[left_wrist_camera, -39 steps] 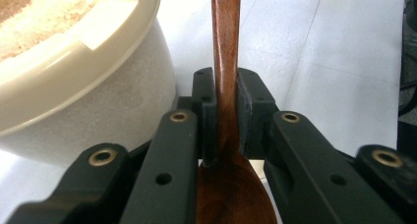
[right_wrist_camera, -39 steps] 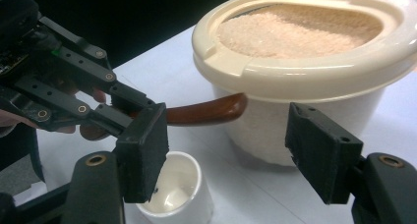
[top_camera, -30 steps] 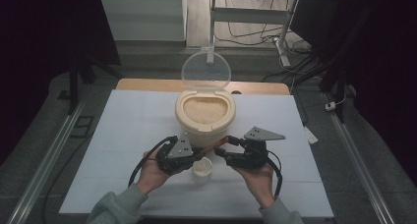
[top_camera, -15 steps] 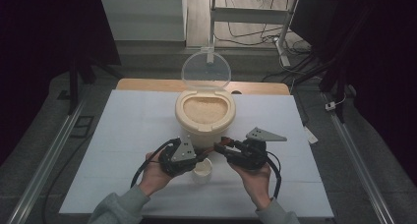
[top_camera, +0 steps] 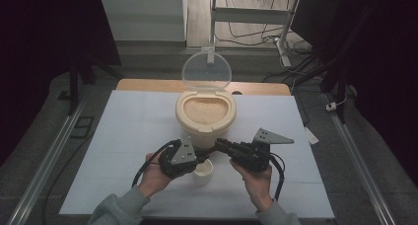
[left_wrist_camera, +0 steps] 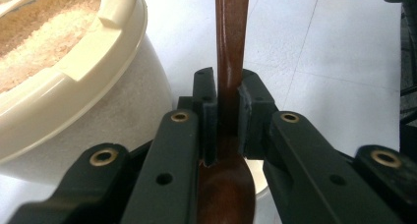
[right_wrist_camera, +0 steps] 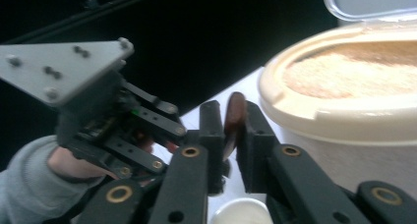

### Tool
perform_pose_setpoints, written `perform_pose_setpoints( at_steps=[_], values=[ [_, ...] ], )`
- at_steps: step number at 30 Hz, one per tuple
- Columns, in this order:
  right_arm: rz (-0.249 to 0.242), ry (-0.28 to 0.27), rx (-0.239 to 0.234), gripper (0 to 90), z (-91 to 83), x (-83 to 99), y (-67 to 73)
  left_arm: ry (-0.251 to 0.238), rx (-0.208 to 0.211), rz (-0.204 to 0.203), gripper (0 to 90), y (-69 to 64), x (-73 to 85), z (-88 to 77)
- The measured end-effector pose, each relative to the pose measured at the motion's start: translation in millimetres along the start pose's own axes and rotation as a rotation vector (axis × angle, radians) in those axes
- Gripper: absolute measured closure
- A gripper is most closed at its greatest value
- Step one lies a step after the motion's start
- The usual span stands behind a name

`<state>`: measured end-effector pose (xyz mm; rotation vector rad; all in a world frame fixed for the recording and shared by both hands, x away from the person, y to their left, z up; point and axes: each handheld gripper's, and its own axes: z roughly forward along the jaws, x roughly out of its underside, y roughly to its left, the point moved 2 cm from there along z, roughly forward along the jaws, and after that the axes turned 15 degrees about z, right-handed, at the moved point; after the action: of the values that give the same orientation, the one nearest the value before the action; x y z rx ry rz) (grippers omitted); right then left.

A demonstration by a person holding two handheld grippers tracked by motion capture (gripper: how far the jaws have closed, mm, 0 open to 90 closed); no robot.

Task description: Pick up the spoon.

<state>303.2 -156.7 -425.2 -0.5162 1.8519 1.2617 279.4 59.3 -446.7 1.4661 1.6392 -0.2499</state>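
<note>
Gripping brown wooden spoon (left_wrist_camera: 230,62) w/ both grippers, in front of open rice container (top_camera: 205,111). Left gripper (left_wrist_camera: 227,94) clamping handle near bowl; right gripper (right_wrist_camera: 231,118), jaws just closing, pinching handle end. Hovering over small white cup (top_camera: 203,169) on table (top_camera: 123,136).

A white table (top_camera: 123,151) is carrying a cream rice container (top_camera: 205,117) mid-table and a small white cup (top_camera: 203,171) nearer.

Brown spoon (left_wrist_camera: 230,62) — cream rice bin (top_camera: 205,111)
</note>
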Motion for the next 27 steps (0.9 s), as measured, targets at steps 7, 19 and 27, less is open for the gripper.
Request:
perform_pose_setpoints(
  at_steps=[7, 19, 27],
  values=[
    [-0.006, -0.013, -0.022, 83.1, -1.1, 0.0, 0.1, -0.018, 0.008, -0.009, 79.4, 0.2, -0.5, -1.1],
    [-0.014, -0.088, -0.062, 83.2, -12.3, -6.4, 0.9, -0.083, -0.034, -0.148, 38.5, 3.4, 3.2, -17.1],
    [-0.020, -0.120, -0.063, 83.2, -19.1, -11.1, 0.4, -0.076, -0.058, -0.206, 27.8, 5.0, 21.8, -33.7]
  ],
)
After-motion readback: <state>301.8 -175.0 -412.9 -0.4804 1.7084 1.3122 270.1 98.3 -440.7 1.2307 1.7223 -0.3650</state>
